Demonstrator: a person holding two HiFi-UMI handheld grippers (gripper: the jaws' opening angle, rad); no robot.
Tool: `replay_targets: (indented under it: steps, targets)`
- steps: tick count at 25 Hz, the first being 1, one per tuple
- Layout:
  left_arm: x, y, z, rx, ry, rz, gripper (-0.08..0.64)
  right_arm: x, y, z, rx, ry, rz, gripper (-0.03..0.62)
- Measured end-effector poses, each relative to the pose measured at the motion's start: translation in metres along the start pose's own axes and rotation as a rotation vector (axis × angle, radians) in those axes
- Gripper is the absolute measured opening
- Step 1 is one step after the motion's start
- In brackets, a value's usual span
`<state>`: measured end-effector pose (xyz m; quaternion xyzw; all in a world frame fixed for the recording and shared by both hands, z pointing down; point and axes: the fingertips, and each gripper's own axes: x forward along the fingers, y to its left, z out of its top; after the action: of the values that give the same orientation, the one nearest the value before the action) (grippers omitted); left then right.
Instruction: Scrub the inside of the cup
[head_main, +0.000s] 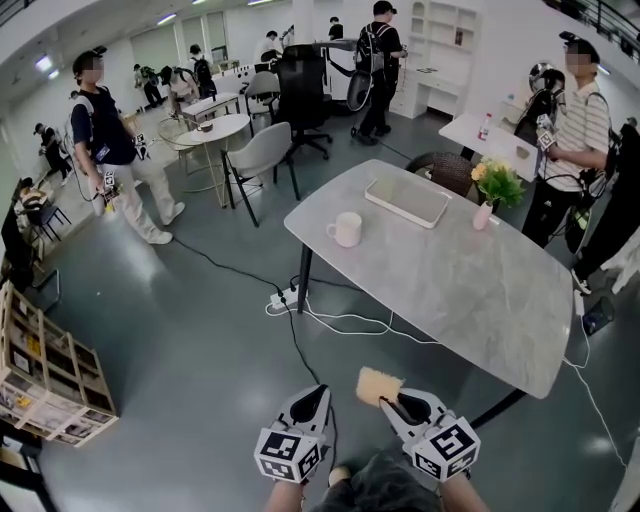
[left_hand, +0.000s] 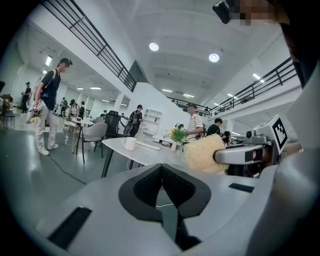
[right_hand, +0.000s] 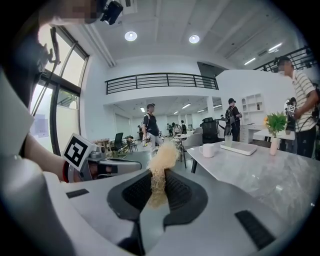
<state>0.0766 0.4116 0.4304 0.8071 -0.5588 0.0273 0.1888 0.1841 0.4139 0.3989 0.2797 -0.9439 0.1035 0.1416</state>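
Cup (head_main: 346, 229) stands upright on bench (head_main: 470, 290), centre of frame. Left hand-held gripper (head_main: 316, 395), bottom centre: jaws together, nothing between. Right hand-held gripper (head_main: 392, 402) beside it: clamped on sponge (head_main: 377, 384).

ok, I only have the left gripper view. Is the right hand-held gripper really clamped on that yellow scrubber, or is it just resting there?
Observer: Clamped. In the right gripper view, the right hand-held gripper is shut on the scrubber, with its fibres squeezed between the pads.
Operator: Anything on the floor ahead?
Observer: Yes. The head view shows a power strip with white cables lying on the floor beside the table leg.
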Motion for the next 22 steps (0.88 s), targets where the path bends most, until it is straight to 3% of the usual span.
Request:
replay_targets:
  steps: [10,22]
  targets:
    - [0.068,0.034,0.021,0.026,0.014,-0.024,0.014,0.058,-0.055,0.019,0.017,-0.022,0.012,0.063]
    - [0.191,0.094,0.07,-0.01,0.016,-0.012,0.014,0.149,-0.151,0.064,-0.026,-0.002,0.071,0.063]
